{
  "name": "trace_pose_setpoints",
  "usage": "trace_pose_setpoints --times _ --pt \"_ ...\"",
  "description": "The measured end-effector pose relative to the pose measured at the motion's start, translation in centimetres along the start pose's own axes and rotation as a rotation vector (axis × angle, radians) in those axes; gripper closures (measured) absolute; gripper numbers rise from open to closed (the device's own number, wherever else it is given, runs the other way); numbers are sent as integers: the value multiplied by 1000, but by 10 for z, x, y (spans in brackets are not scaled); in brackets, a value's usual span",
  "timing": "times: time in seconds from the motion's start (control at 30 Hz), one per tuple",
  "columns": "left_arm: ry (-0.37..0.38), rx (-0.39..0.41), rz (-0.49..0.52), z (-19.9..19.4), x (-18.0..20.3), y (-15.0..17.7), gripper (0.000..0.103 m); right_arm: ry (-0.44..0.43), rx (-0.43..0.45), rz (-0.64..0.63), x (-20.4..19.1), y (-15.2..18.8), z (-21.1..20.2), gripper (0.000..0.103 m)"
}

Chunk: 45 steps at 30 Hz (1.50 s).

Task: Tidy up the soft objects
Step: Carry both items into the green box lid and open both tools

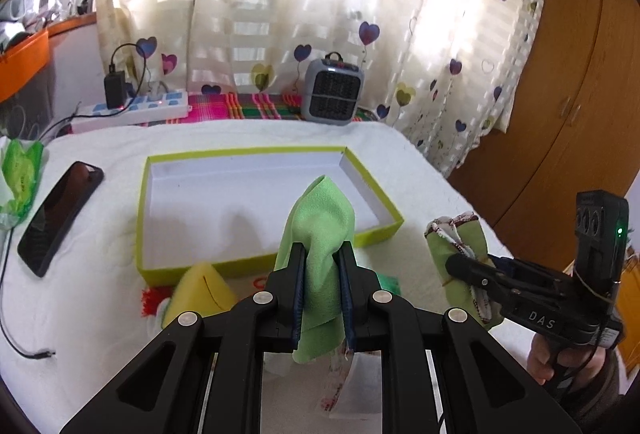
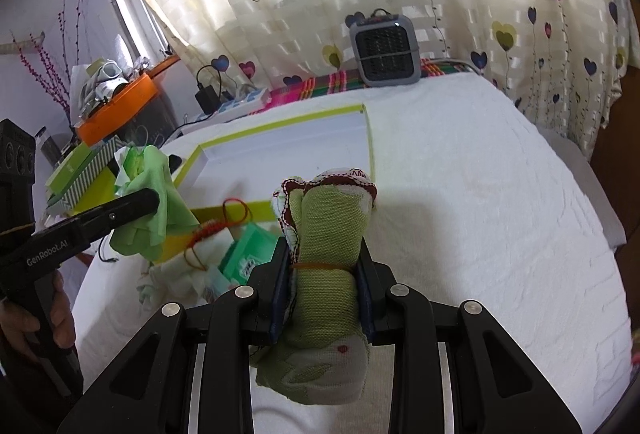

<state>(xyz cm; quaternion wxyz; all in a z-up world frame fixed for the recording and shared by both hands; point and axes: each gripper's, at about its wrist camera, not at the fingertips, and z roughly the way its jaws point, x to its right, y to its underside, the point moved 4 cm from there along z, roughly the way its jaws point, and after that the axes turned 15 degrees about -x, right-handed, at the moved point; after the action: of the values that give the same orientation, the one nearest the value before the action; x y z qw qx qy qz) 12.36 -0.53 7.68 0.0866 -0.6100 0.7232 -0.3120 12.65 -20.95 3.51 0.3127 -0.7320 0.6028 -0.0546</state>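
Left gripper (image 1: 323, 262) clamped tight on a green microfibre cloth (image 1: 320, 230), held clear of the white towel-covered table (image 1: 420, 169), just near of the lime-edged shallow box (image 1: 244, 153). Right gripper (image 2: 325, 258) closed on a rolled green knit bundle (image 2: 328, 230), bound with 1 thin orange band and trimmed in dark red stitching, raised above the towel to the right of the box.

Both pieces judged very light, limp and compressible; no breakage risk. Cloth thin and fleecy, draping in loose folds from the pinch, likely to slide out if gripped at a single layer, so best taken at a bunched fold. Bundle thicker and springier, cylindrical, best taken across its banded middle, as now.

Box of stiff card, white inside, rectangular, empty. More soft things lie near left of the box: a yellow wedge-shaped sponge (image 1: 200, 290) and a green packet (image 2: 248, 254).
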Motion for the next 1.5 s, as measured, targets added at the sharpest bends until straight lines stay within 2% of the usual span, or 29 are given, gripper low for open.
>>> trace_pose_setpoints --times 0.2,0.6,1.07,1.27,1.5 --pt "-32 9 -11 -2 -15 -17 88 -8 13 -31 -8 -19 1 73" --pt "-72 0 -56 11 -54 -49 88 1 -19 -88 -15 -63 23 73" --pt "-129 -109 -84 64 -98 -79 88 50 -132 -106 -13 -116 84 73" --pt "-137 -140 -101 80 -113 -84 88 63 -185 -107 -11 -131 112 73" --pt "-145 -160 -122 96 -125 -87 88 91 -209 -129 -14 -137 132 73"
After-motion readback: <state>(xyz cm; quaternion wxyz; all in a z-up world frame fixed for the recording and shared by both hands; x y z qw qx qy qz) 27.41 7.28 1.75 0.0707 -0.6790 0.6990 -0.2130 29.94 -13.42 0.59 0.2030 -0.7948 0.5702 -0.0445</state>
